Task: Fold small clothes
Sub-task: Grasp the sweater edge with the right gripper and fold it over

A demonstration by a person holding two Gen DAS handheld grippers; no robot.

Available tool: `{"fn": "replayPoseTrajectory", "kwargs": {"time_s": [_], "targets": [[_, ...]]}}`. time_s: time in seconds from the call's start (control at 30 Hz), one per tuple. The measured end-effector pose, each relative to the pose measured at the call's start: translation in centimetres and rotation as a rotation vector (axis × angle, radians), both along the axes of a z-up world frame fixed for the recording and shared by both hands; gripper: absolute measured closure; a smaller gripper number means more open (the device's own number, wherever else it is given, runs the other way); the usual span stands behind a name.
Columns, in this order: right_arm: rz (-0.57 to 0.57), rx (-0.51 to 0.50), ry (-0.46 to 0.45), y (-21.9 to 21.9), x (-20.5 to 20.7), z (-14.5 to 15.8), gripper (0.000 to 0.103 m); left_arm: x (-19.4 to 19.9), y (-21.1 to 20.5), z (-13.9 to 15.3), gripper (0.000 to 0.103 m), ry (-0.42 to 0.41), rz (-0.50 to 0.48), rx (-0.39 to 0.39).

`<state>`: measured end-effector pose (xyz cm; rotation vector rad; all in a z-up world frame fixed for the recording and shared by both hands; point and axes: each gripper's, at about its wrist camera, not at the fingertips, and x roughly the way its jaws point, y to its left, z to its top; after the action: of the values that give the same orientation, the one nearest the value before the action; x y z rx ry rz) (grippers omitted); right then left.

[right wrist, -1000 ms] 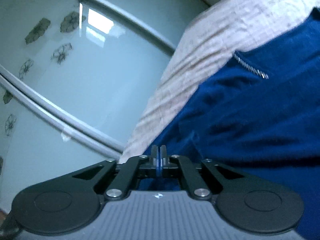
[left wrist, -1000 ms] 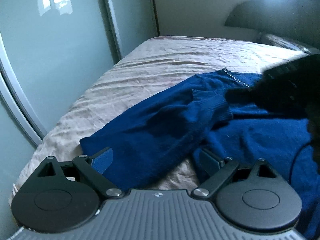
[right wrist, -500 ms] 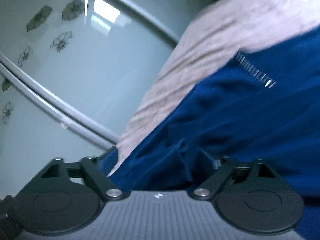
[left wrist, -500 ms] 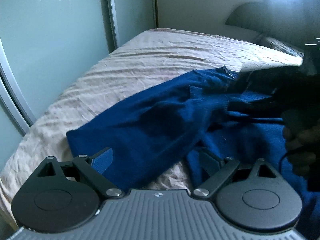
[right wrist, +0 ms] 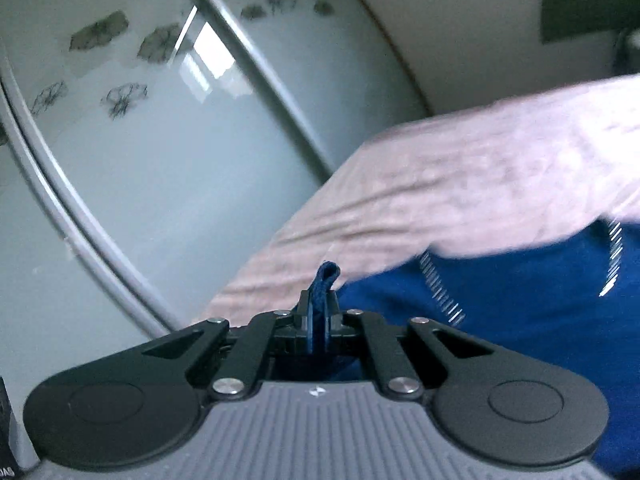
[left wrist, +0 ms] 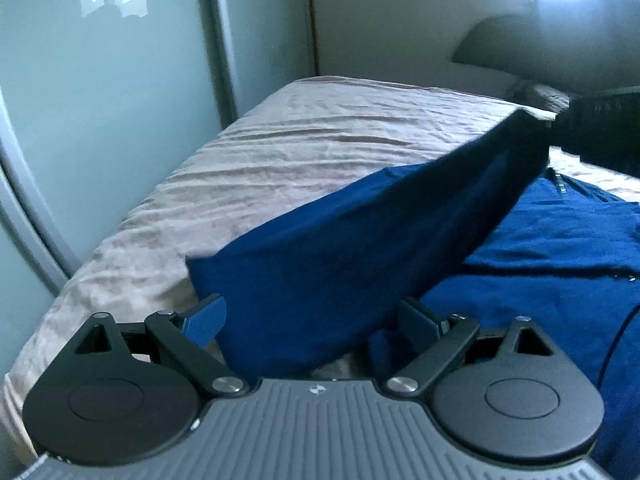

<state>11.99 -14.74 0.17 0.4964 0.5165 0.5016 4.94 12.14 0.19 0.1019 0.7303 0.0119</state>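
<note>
A dark blue knit sweater lies on a bed with a beige sheet. One sleeve is pulled up taut toward the upper right, where my right gripper shows as a dark shape holding its end. In the right wrist view my right gripper is shut on a fold of the blue fabric, with the sweater body below right. My left gripper is open, low over the near part of the sleeve, its fingers on either side of the cloth.
Pale sliding wardrobe doors with a flower pattern run along the bed's left side. A dark headboard and a pillow are at the far end. The bed's left edge is close by.
My right gripper opened around the sleeve, then shut on it and lifted it up and away, pulling the sleeve taut. My left gripper stayed open and moved little.
</note>
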Motion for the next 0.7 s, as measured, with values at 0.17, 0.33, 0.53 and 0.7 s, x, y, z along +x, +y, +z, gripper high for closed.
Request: {"fn": "replayPoseTrajectory", "kwargs": {"time_s": [0.17, 0.33, 0.53, 0.7], "targets": [[-0.092, -0.066, -0.049, -3.3, -0.2, 1.9, 0.098, 0.5, -2.3, -0.3, 0.008, -0.006, -0.052, 0.011], [-0.206, -0.157, -0.063, -6.6, -1.4, 2.0, 0.098, 1.2, -2.3, -0.6, 0.008, 0.024, -0.057, -0.033], [-0.365, -0.21, -0.054, -11.7, -2.9, 1.4, 0.098, 1.9, -1.6, -0.9, 0.008, 0.053, -0.026, -0.055], [-0.459, -0.211, -0.012, -15.7, -4.2, 0.0, 0.098, 2.5, -1.4, -1.1, 0.008, 0.07, -0.012, -0.064]]}}
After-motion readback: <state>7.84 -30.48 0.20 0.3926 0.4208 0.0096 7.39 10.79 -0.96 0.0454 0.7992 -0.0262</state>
